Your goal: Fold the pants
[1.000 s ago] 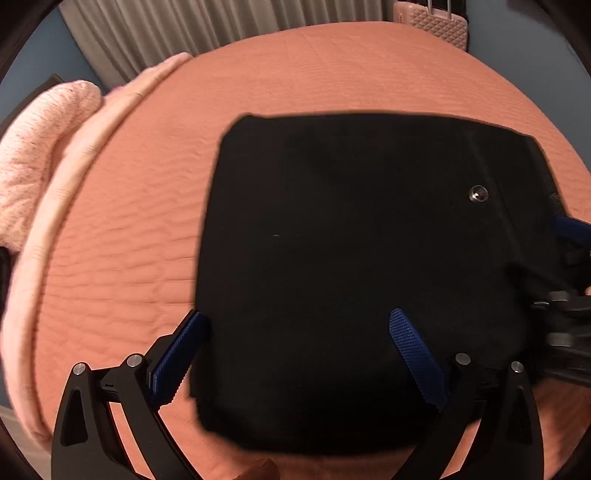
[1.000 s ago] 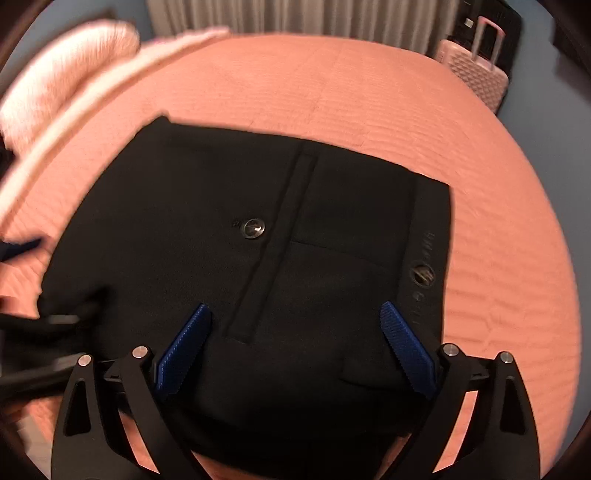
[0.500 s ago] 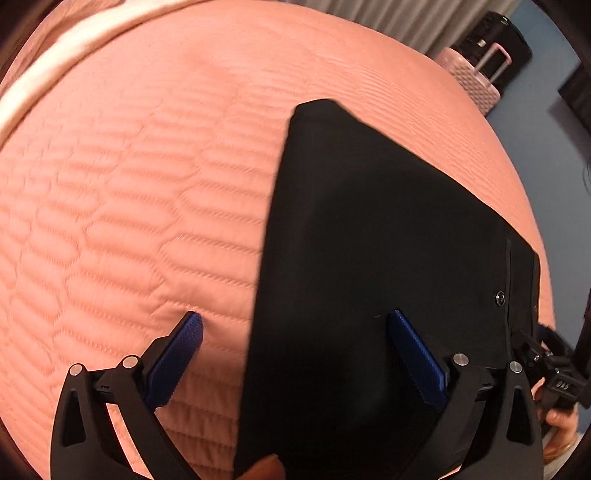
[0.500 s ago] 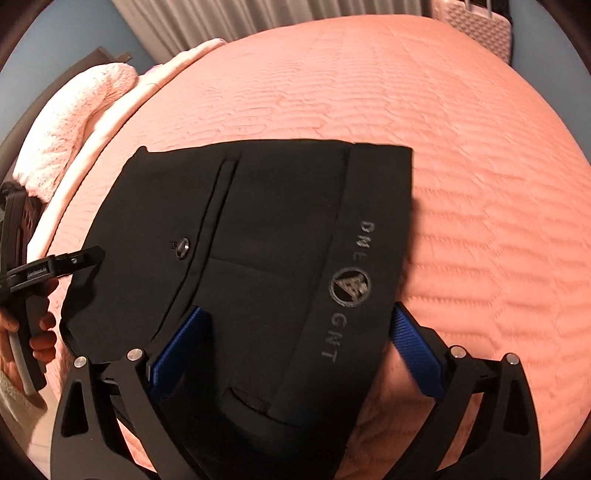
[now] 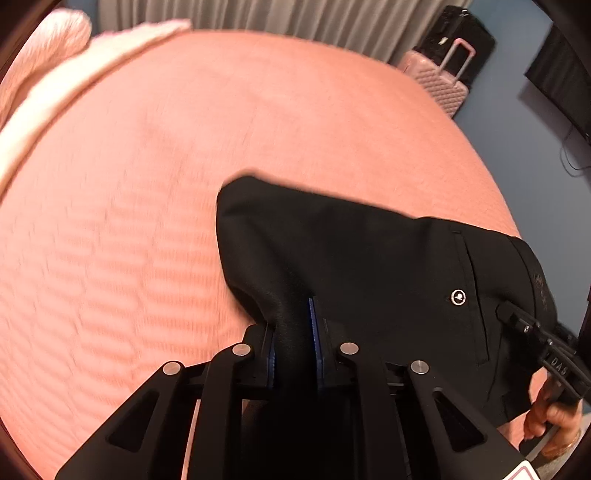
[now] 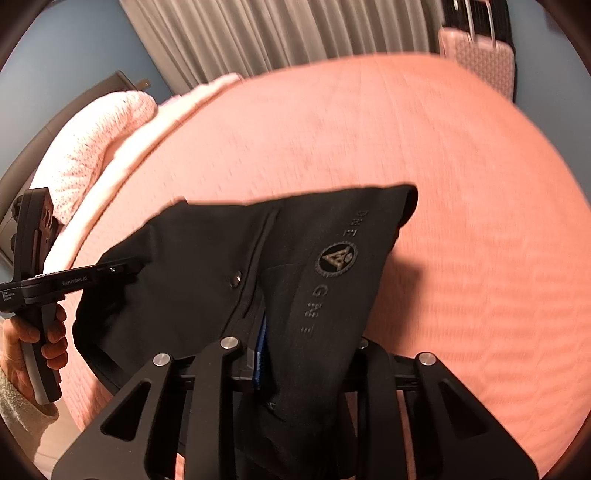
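Note:
The folded black pants (image 5: 369,266) hang lifted above the salmon quilted bed (image 5: 147,184). My left gripper (image 5: 293,332) is shut on the near left edge of the pants, cloth bunched between its blue pads. My right gripper (image 6: 291,350) is shut on the waistband end of the pants (image 6: 229,251), where the printed logo band (image 6: 336,258) drapes over its fingers. The right gripper also shows in the left wrist view (image 5: 517,321), and the left gripper in the right wrist view (image 6: 125,266), each at its side of the pants.
A pink pillow (image 6: 92,147) and a pale folded blanket (image 5: 74,85) lie at the bed's left side. A pink suitcase (image 5: 439,81) stands beyond the far edge, by grey curtains (image 6: 295,33). A blue wall lies to the right.
Both grippers went from open over the flat pants to shut on the near edge. The pants now rise off the bed, bunched at both grips.

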A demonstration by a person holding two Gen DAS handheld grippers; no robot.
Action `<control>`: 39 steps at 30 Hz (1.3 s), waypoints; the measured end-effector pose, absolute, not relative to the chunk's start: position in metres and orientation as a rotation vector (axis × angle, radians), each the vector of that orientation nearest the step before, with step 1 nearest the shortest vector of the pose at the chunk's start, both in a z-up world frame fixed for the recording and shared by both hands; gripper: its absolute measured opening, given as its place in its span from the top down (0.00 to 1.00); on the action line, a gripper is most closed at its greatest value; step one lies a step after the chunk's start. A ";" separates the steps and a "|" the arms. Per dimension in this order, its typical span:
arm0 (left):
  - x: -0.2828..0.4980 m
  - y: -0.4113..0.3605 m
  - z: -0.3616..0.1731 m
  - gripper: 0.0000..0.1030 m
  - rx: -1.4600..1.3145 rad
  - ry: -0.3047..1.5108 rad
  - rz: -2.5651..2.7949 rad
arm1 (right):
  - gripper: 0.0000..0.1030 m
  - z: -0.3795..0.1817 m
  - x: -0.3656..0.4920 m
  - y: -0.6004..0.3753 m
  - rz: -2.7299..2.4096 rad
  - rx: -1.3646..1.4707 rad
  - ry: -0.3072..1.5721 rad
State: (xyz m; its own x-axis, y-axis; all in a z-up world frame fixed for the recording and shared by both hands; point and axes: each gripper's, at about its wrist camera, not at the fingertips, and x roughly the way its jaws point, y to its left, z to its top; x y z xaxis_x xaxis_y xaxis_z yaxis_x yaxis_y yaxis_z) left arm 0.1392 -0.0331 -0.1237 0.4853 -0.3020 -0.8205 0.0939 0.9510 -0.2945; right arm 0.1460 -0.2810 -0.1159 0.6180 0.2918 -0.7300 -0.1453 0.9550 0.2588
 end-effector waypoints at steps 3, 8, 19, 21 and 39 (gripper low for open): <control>0.156 -0.043 -0.099 0.88 -0.218 0.960 -0.256 | 0.79 -0.094 0.179 -0.280 0.254 0.150 0.797; 0.209 -0.049 -0.077 0.88 -0.170 0.847 -0.208 | 0.79 -0.080 0.247 -0.286 0.227 0.123 0.713; 0.256 -0.015 -0.144 0.51 -0.183 0.907 0.017 | 0.33 -0.126 0.273 -0.337 0.025 0.032 0.784; 0.225 -0.021 -0.124 0.49 -0.092 0.834 0.038 | 0.33 -0.121 0.250 -0.332 0.076 0.027 0.781; 0.171 -0.056 -0.158 0.30 -0.246 1.030 -0.181 | 0.12 -0.131 0.217 -0.313 0.128 0.042 0.926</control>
